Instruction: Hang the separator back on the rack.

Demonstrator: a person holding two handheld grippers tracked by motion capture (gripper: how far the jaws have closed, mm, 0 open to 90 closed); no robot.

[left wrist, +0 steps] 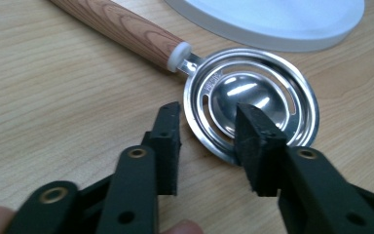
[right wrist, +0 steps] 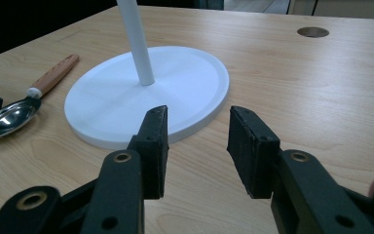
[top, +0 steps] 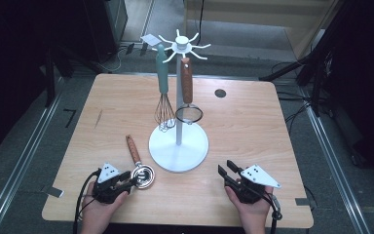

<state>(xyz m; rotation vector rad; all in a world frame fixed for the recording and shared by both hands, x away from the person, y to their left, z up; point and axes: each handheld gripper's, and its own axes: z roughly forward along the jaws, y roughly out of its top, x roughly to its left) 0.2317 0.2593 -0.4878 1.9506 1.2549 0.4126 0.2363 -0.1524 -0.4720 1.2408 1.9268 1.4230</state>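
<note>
On the pale wood-grain table (top: 253, 122), at about 7 o'clock from the round white base of the utensil stand (top: 178, 146), lies an egg separator (top: 141, 168): a shiny steel dish with curved slots around a small centre cup, joined by a white collar to a turned wooden handle that points toward 11 o'clock. From the stand's thin white post hang a whisk (top: 163, 95) with a smooth mint handle and wire loops, and a small mesh strainer (top: 188, 100) with a brown wooden handle. Seen in the left gripper view, the left gripper (left wrist: 209, 141) has its matte black blocky jaws apart; one jaw tip overlaps the dish's near rim, the other stands just beside it, neither pressing. Near 5 o'clock of the base, the right gripper (right wrist: 197, 151) holds its jaws apart over bare table.
</note>
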